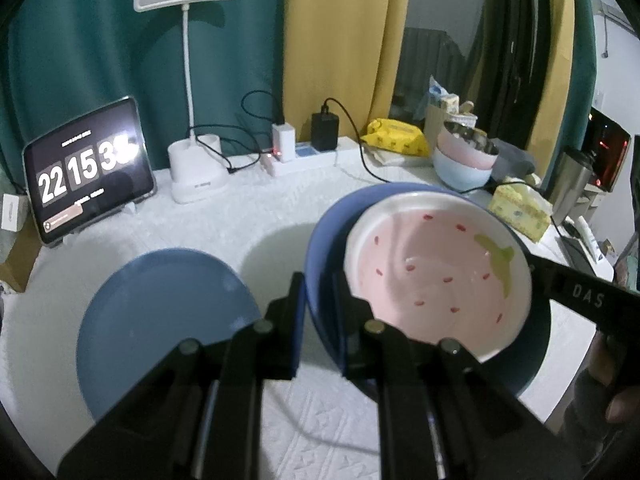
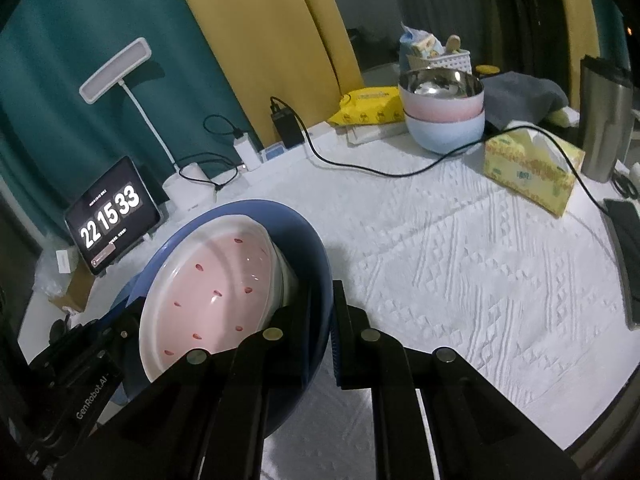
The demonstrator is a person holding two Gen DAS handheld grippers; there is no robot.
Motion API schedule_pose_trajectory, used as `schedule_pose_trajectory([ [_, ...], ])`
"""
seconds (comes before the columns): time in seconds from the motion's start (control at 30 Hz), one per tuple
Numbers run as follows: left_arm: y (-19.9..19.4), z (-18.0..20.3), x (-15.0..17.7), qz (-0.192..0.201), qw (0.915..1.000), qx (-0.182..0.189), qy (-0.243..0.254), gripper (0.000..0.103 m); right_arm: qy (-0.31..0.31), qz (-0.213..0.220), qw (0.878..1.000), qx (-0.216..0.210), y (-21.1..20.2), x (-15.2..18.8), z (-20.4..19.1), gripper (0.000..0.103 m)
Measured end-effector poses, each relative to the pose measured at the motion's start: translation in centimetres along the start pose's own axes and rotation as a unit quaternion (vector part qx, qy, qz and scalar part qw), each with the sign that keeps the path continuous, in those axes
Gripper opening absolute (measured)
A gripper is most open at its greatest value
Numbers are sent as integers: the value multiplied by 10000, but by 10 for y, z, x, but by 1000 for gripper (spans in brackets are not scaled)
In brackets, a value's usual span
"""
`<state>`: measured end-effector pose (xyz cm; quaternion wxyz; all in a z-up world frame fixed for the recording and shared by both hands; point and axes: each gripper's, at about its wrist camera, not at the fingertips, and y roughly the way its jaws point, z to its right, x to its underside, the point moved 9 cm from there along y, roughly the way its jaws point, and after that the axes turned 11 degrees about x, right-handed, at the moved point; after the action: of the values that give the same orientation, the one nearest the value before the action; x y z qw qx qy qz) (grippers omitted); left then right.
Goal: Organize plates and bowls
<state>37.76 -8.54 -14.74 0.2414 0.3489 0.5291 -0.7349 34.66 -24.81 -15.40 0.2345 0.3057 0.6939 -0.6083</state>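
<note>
A: Where's the stack rn?

B: Up off the white quilted worktop (image 2: 460,264), tilted. The deep blue ceramic plate (image 1: 320,248) is carrying the pink-and-white strawberry-print bowl (image 1: 436,276). Left hand-held gripper (image 1: 318,300) is clamped on the blue plate's near rim, one finger each side of the edge. Right hand-held gripper (image 2: 322,316) is doing the same on the opposite rim.

A: So both are clenched on that plate, none on the bowl?

B: Yep, the bowl just sits loose inside, leaning toward one side in the right wrist view.

A: Risk?

B: Imo the bowl slides or tips out if the tilt grows, since nothing grips it. Glazed rims are slick too, so uneven pull between the two sides could let the plate twist free.

A: Where's it prob headed?

B: Likely the flat round blue plate (image 1: 160,320) lying on the worktop, left of the stack. Dropping down skewed could chip both. The nested pink and pale-blue bowls with a steel one on top (image 2: 442,116) stand well apart at the back, near the yellow tissue box (image 2: 532,168).
</note>
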Motion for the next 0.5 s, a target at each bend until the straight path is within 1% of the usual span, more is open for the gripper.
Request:
schedule_pose_trajectory([
  [0.23, -13, -11, -9, 121, 9999, 25, -63, 12, -87, 95, 9999, 4, -11, -9, -15, 11],
  [0.5, -30, -30, -14, 244, 9996, -8, -169, 12, -225, 171, 9996, -25, -19, -15, -41, 11],
])
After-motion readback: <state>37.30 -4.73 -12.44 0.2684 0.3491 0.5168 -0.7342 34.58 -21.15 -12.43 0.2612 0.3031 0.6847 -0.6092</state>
